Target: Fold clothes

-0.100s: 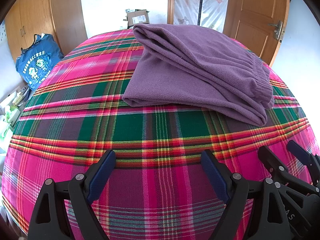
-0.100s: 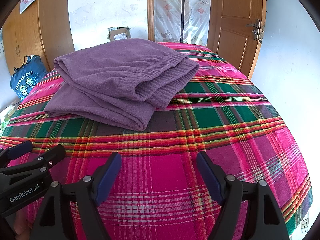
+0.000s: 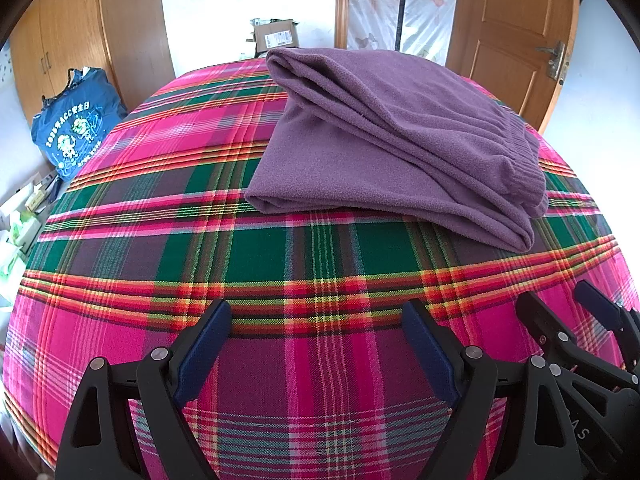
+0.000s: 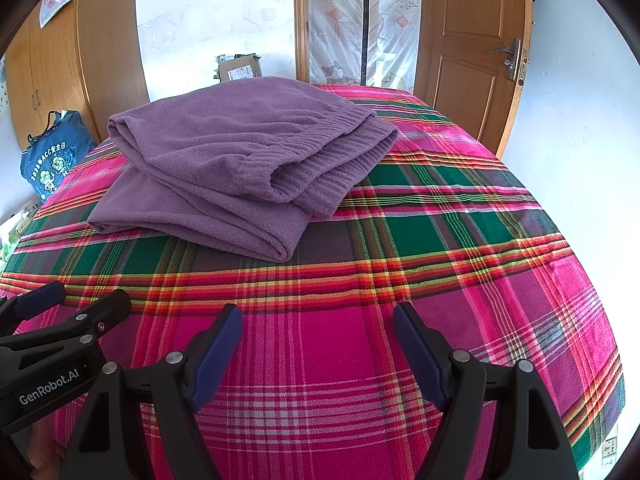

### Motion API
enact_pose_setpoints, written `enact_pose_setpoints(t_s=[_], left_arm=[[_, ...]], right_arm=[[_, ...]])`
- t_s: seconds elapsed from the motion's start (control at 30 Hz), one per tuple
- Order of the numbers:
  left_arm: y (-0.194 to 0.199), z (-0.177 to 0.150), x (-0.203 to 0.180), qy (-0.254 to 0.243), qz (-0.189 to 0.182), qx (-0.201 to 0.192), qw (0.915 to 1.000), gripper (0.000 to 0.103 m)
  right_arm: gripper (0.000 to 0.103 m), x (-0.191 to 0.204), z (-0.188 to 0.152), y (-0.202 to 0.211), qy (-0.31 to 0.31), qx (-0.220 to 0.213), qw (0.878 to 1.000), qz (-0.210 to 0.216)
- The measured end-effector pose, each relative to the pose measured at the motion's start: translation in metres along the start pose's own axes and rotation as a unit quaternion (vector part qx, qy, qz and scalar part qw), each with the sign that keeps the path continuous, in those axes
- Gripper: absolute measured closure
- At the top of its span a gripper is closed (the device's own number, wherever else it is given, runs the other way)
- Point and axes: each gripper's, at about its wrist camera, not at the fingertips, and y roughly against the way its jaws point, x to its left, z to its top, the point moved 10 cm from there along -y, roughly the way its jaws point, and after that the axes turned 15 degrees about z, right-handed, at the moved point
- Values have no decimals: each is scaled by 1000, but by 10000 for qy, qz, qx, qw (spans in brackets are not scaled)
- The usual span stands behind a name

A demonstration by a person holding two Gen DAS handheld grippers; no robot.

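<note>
A folded purple fleece garment (image 3: 392, 140) lies on a bed covered with a pink, green and red plaid sheet (image 3: 280, 252), toward its far half, with its ribbed waistband (image 4: 340, 168) at the side nearer the wooden door (image 4: 472, 40). The left hand-held gripper (image 3: 316, 344) hangs above the near part of the sheet with jaws wide apart and nothing between them. The right hand-held gripper (image 4: 318, 344) is just beside it, jaws likewise spread and empty, well short of the garment. Each gripper shows at the edge of the other's view. A blue printed bag (image 3: 76, 120) leans by the wardrobe (image 3: 60, 40); a cardboard box (image 4: 238, 68) stands beyond the bed.
</note>
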Motion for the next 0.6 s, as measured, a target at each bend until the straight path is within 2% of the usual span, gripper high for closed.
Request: enact_pose_setpoints(t_s=[0.6], left_arm=[[1, 1, 0, 28, 18, -20, 10000, 15]], right_arm=[[25, -3, -1, 0, -4, -17, 10000, 5]])
